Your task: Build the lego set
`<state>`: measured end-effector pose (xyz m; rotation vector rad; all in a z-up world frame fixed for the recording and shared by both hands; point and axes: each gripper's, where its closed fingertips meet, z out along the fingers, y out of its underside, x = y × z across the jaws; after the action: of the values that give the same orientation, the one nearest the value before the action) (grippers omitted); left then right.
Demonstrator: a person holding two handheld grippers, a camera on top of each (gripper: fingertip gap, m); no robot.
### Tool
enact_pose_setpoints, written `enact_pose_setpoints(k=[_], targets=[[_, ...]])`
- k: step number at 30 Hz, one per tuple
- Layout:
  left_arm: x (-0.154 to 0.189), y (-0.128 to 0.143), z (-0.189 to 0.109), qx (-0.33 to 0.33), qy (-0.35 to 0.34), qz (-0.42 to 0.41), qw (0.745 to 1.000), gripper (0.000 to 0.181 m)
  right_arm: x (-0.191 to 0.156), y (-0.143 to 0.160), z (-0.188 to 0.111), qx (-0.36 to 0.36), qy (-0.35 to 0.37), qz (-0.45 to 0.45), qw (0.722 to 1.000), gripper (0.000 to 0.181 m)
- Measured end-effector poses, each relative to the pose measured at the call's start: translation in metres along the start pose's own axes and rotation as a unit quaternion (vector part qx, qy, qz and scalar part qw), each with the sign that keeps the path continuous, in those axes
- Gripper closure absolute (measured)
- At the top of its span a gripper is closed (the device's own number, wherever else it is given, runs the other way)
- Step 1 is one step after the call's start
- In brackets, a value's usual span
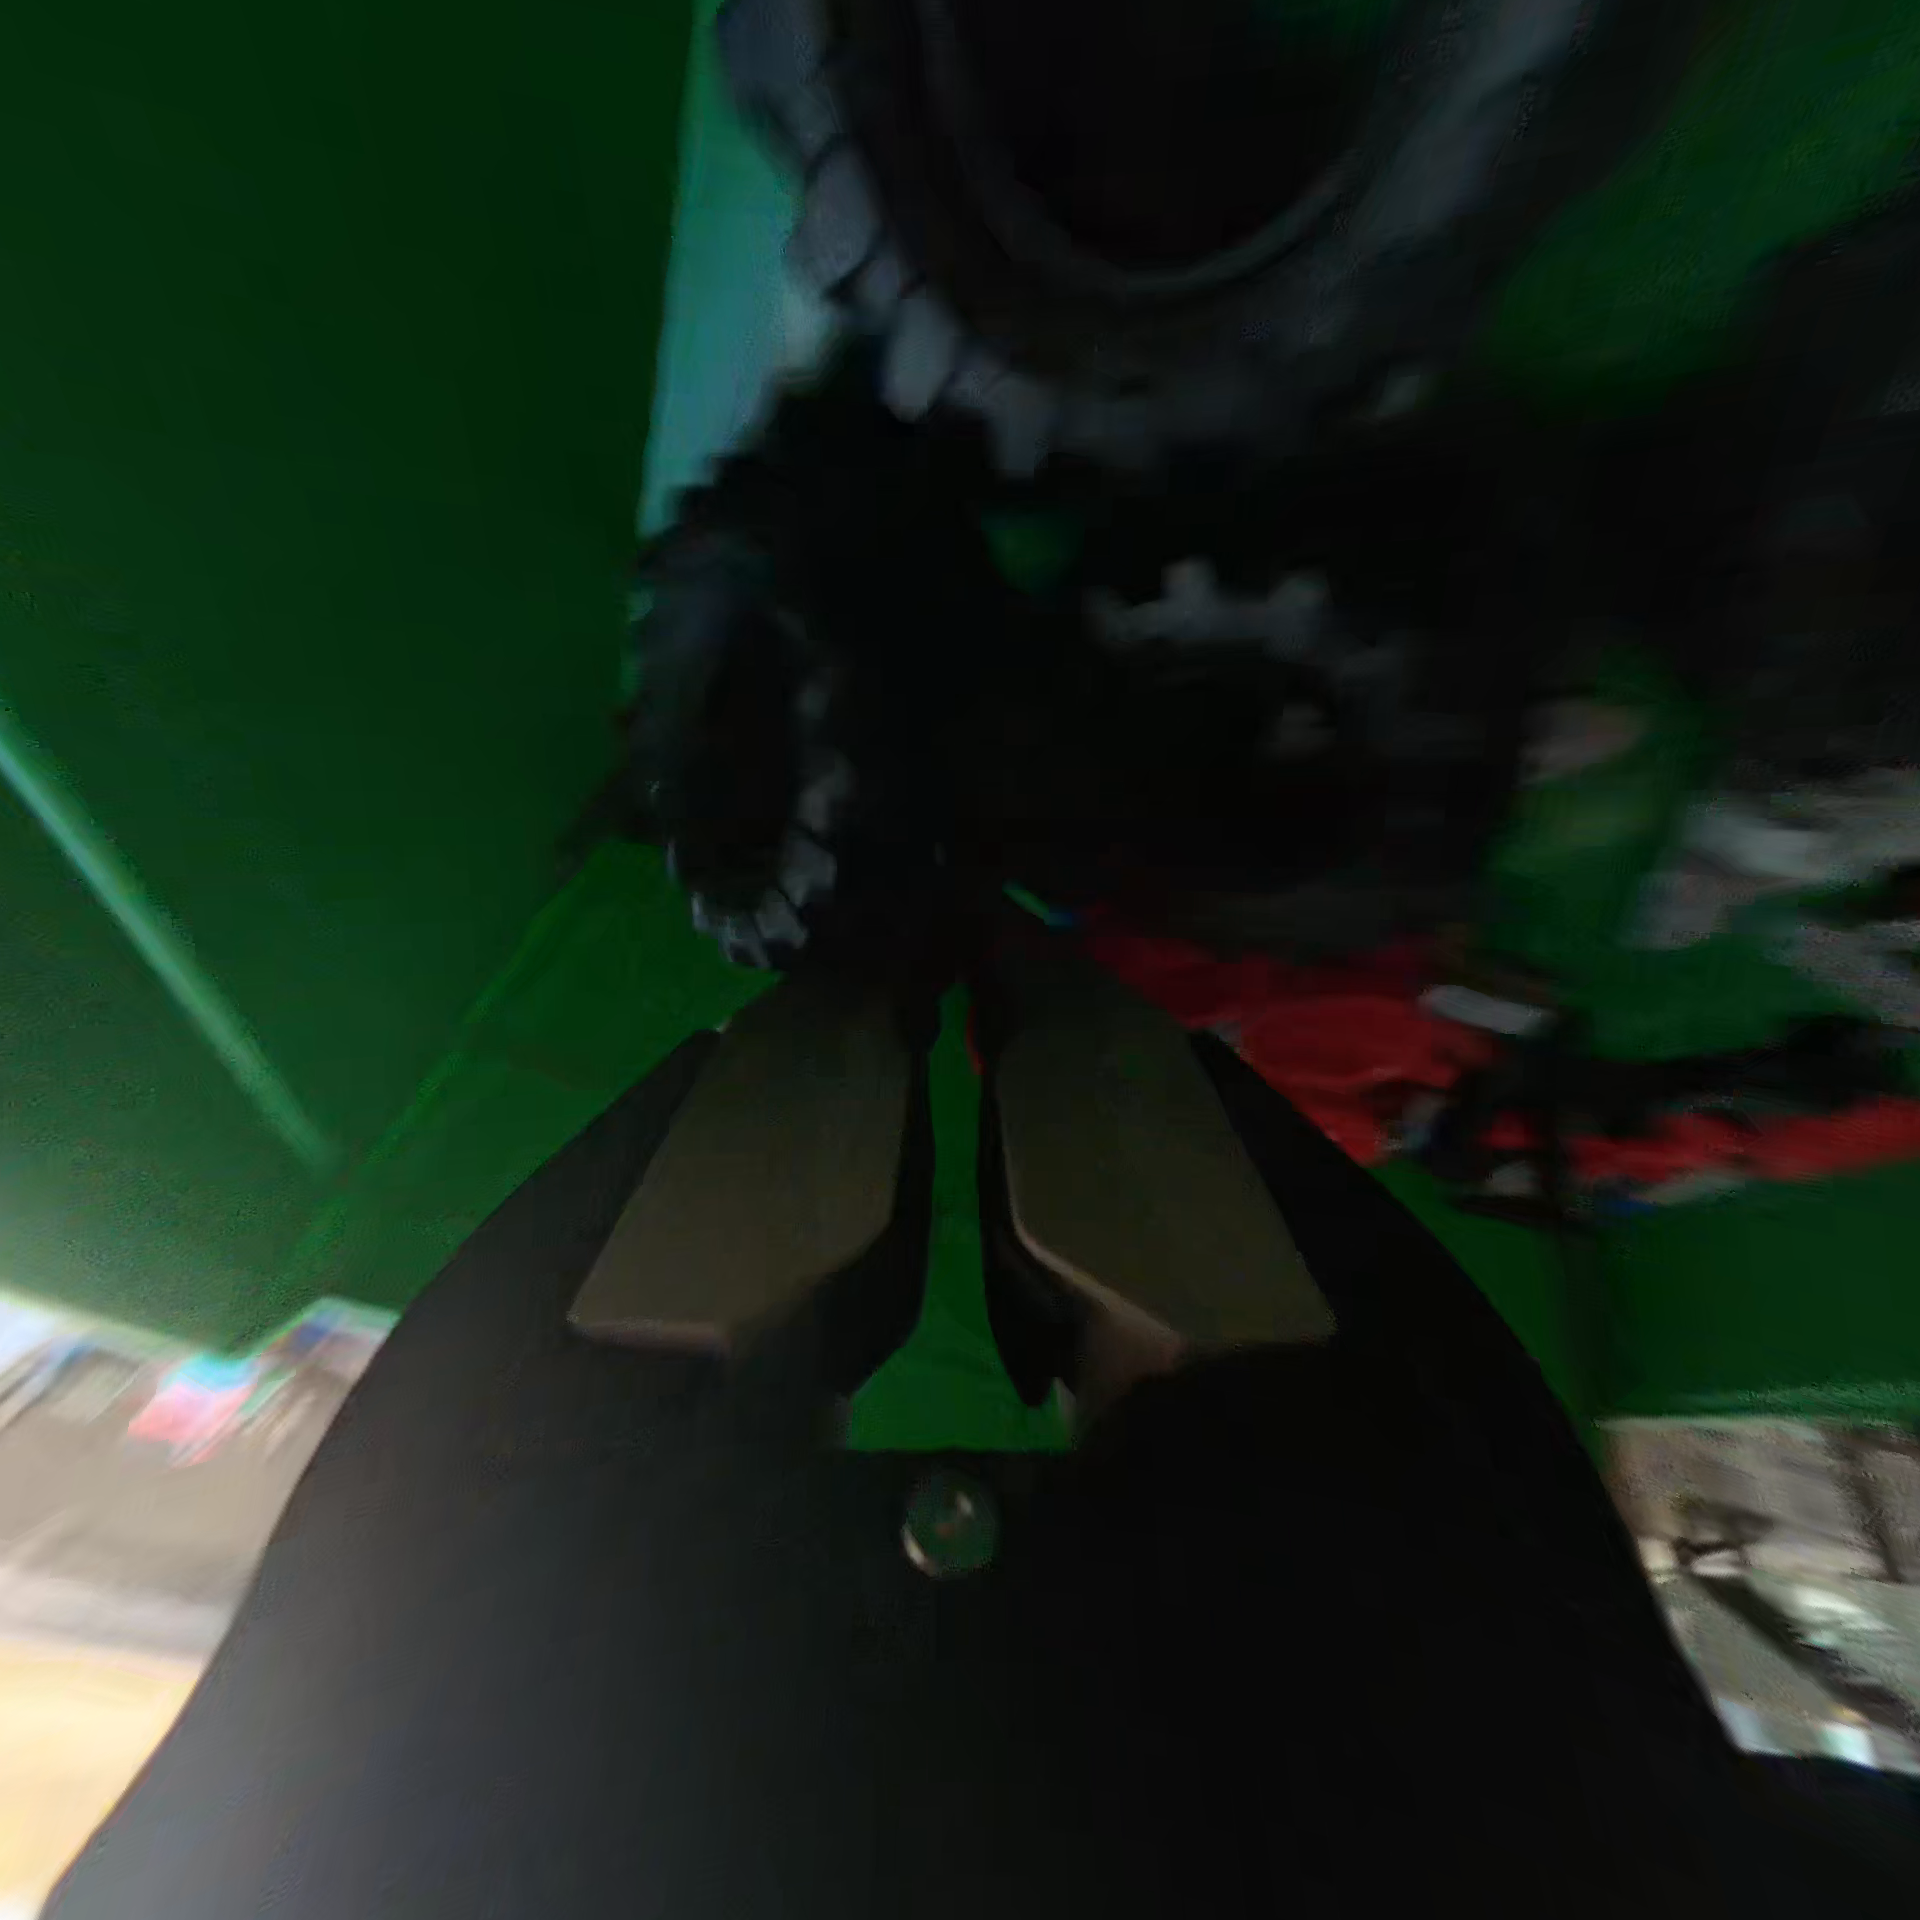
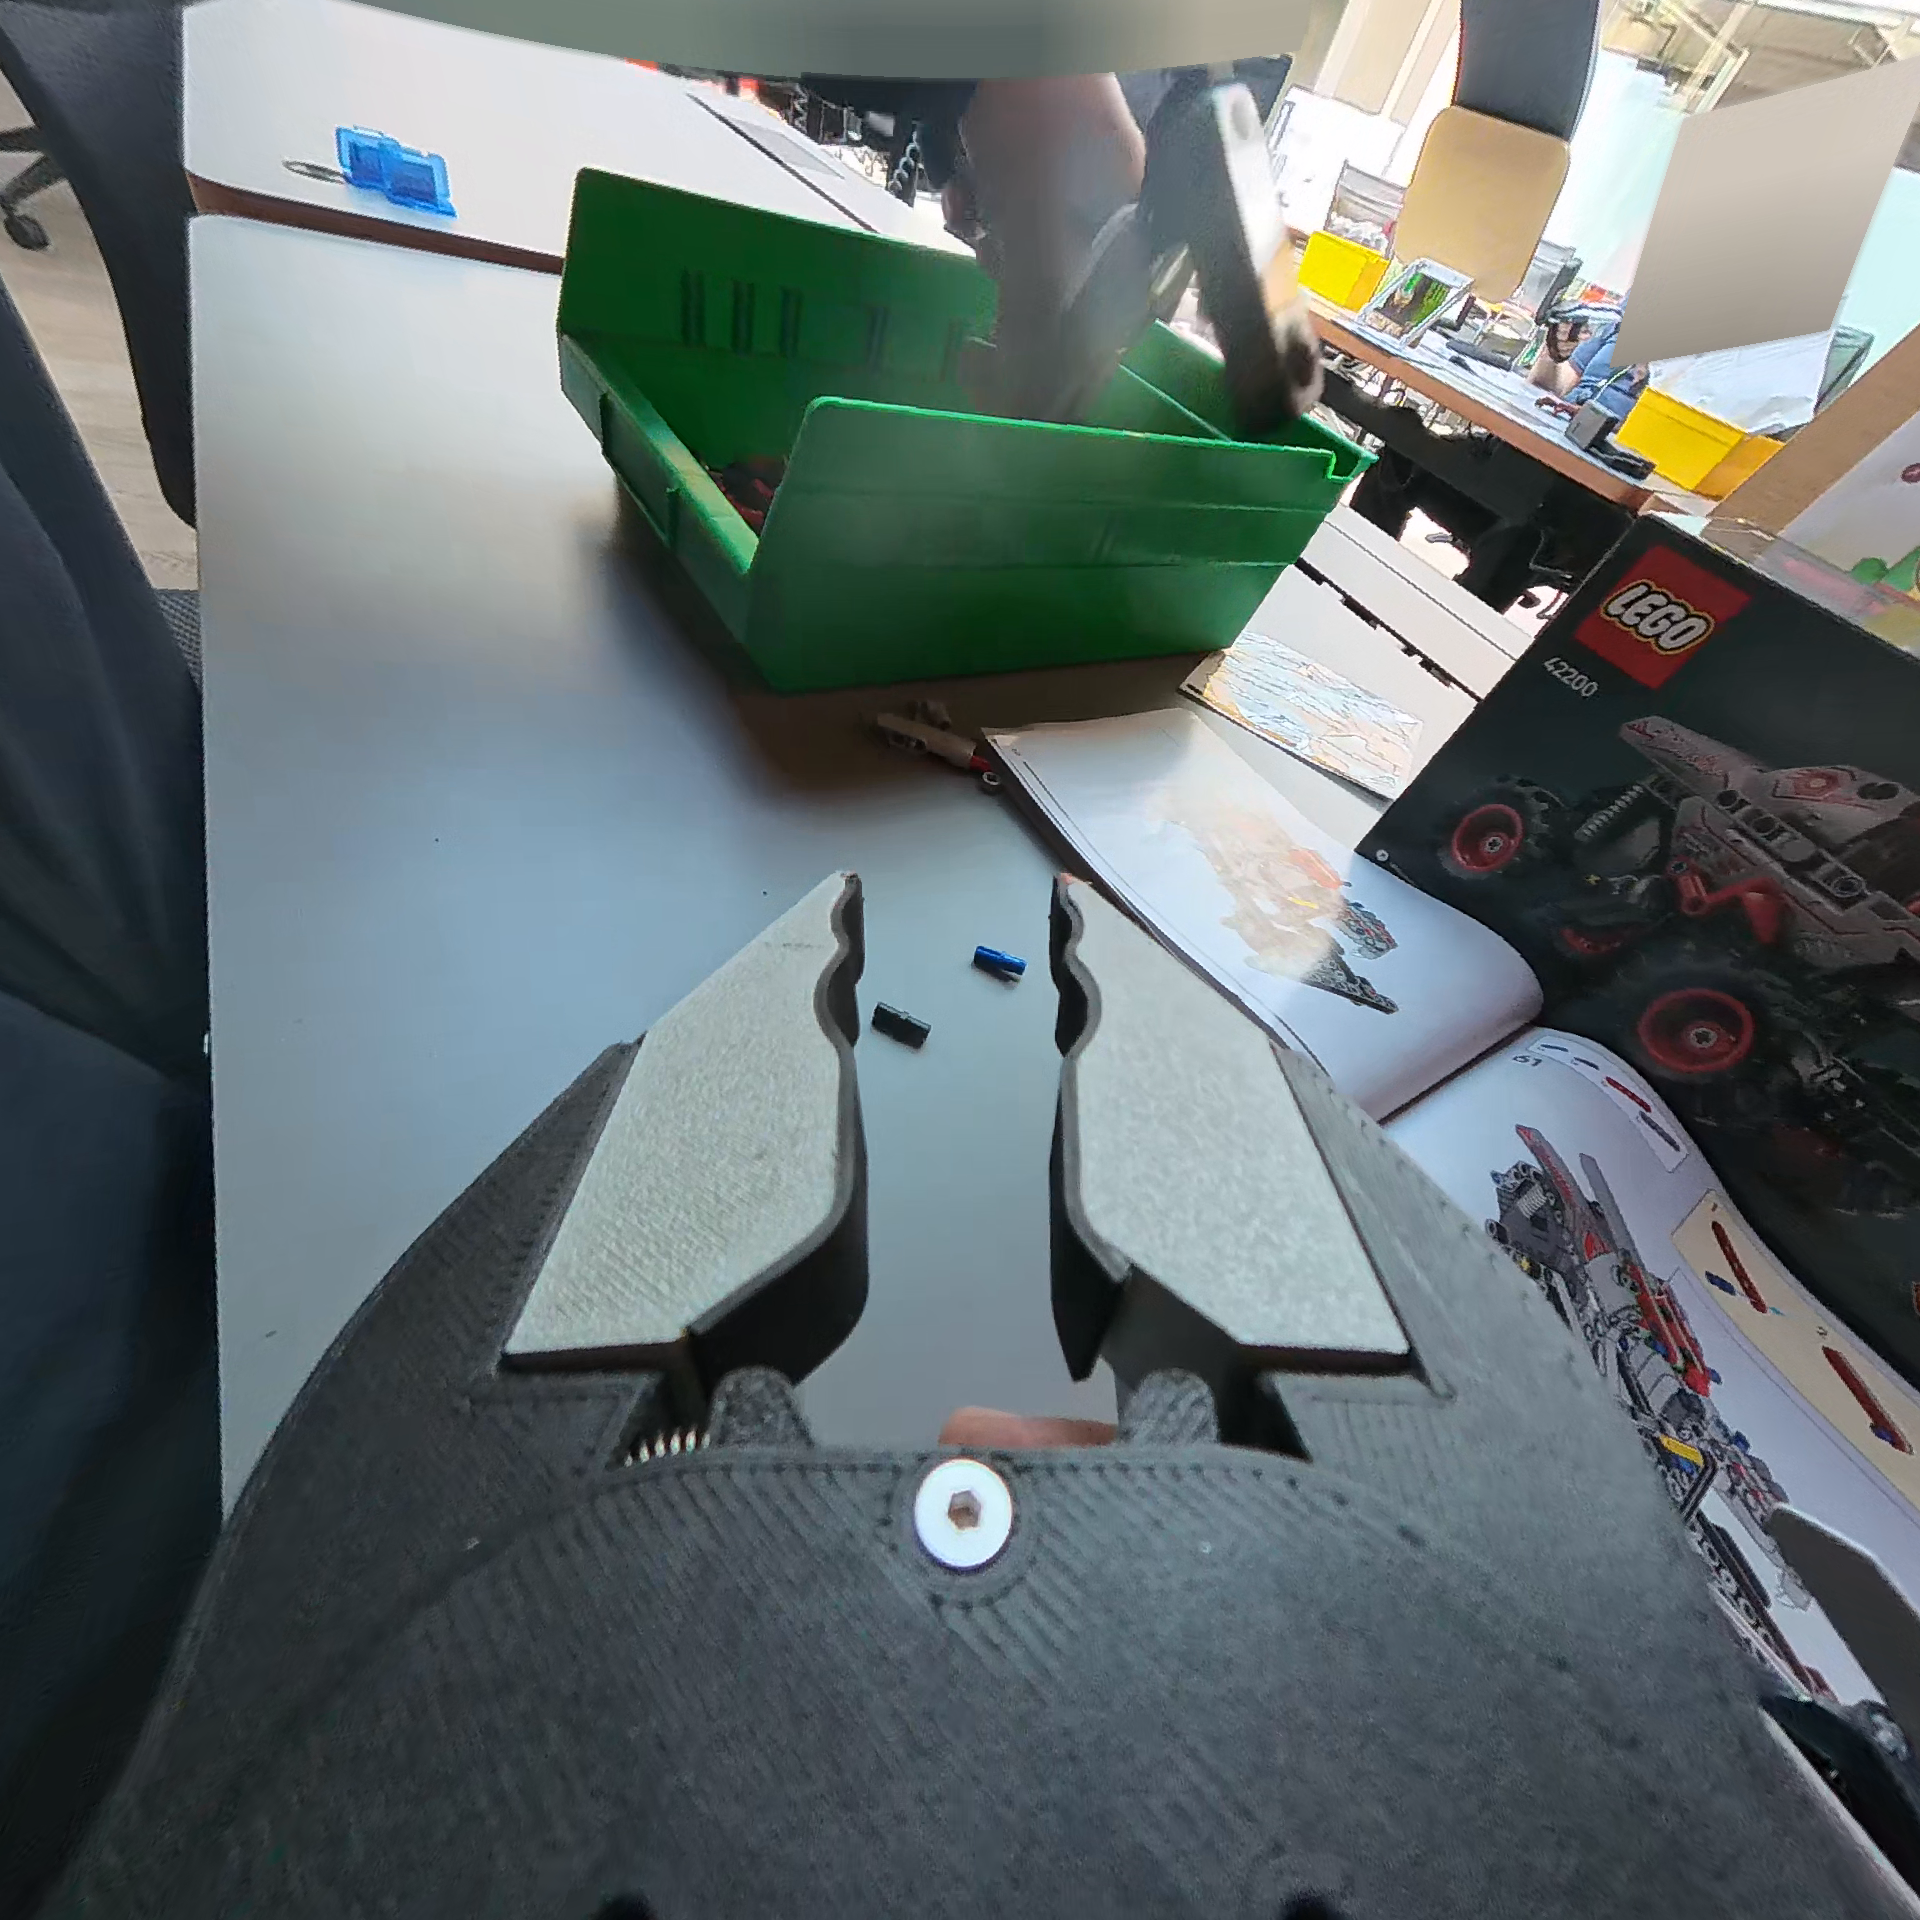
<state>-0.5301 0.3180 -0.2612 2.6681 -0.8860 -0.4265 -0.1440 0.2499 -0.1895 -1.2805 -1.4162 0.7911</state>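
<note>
My left gripper [image 1: 956, 992] is down inside the green bin [image 1: 312, 520]; this view is dark and blurred. Its jaws stand close together with a narrow gap, their tips against a dark mass beside a black tyre [image 1: 748, 727]. A larger tyre [image 1: 935, 312] lies beyond, and red pieces [image 1: 1299, 1029] lie to the right. My right gripper [image 2: 956, 894] is open and empty just above the grey table [image 2: 468, 831]. A black pin [image 2: 900, 1024] and a blue pin [image 2: 1000, 961] lie on the table between its fingers. The left gripper [image 2: 1247, 260] shows blurred, reaching into the green bin [image 2: 987, 540].
An open instruction booklet [image 2: 1195, 862] and the set's box [image 2: 1714, 831] lie right of my right gripper. A small grey and red assembly [image 2: 930, 732] and a sticker sheet [image 2: 1320, 717] lie in front of the bin. A blue object [image 2: 395, 171] sits on the far table. Left tips to right tips: about 40 cm.
</note>
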Motion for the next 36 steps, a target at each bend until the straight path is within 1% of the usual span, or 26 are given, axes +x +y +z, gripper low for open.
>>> enact_pose_setpoints(k=[1, 2, 3, 4, 7, 11, 14, 18, 21, 24, 26, 30, 33, 36], targets=[[0.011, -0.013, -0.009, 0.050, 0.051, -0.019, 0.997, 0.181, 0.000, 0.000, 0.000, 0.000, 0.001, -0.001, 1.000, 0.148], [0.001, -0.017, -0.017, 0.076, 0.039, -0.043, 0.995, 0.181, 0.000, 0.000, 0.000, 0.000, 0.001, -0.002, 1.000, 0.148], [-0.015, -0.016, -0.025, 0.096, 0.001, -0.057, 0.994, 0.181, 0.001, -0.001, 0.000, 0.001, 0.003, -0.002, 1.000, 0.148], [-0.026, -0.016, -0.034, 0.119, -0.022, -0.062, 0.991, 0.181, 0.001, -0.001, 0.000, 0.002, 0.003, -0.001, 1.000, 0.149], [-0.029, -0.018, -0.061, 0.197, -0.005, -0.091, 0.976, 0.181, 0.001, 0.001, 0.001, -0.002, 0.003, -0.001, 1.000, 0.148], [-0.027, -0.013, -0.092, 0.287, -0.012, -0.107, 0.952, 0.181, 0.002, 0.002, 0.002, -0.005, 0.007, -0.002, 1.000, 0.149], [-0.021, -0.007, -0.106, 0.352, -0.015, -0.123, 0.928, 0.181, 0.005, 0.003, 0.001, -0.005, 0.010, 0.007, 1.000, 0.149], [-0.013, 0.000, -0.111, 0.411, -0.015, -0.131, 0.902, 0.181, 0.014, 0.006, 0.002, -0.007, 0.015, 0.030, 0.999, 0.148], [-0.009, 0.002, -0.114, 0.437, -0.008, -0.119, 0.891, 0.181, 0.021, 0.009, 0.004, -0.014, 0.024, 0.043, 0.999, 0.148], [-0.010, -0.003, -0.115, 0.457, -0.004, -0.104, 0.883, 0.181, 0.030, 0.012, 0.005, -0.019, 0.042, 0.051, 0.998, 0.148], [-0.013, -0.007, -0.110, 0.443, -0.002, -0.086, 0.892, 0.181, 0.036, 0.012, 0.005, -0.020, 0.055, 0.053, 0.997, 0.147], [-0.015, -0.011, -0.109, 0.439, 0.007, -0.049, 0.897, 0.181, 0.046, 0.014, 0.010, -0.024, 0.071, 0.061, 0.995, 0.146], [-0.004, -0.006, -0.095, 0.416, 0.036, -0.007, 0.908, 0.181, 0.049, 0.018, 0.015, -0.036, 0.075, 0.061, 0.995, 0.146], [-0.007, -0.004, -0.082, 0.386, 0.026, -0.007, 0.922, 0.181, 0.048, 0.019, 0.017, -0.042, 0.076, 0.053, 0.995, 0.146]])
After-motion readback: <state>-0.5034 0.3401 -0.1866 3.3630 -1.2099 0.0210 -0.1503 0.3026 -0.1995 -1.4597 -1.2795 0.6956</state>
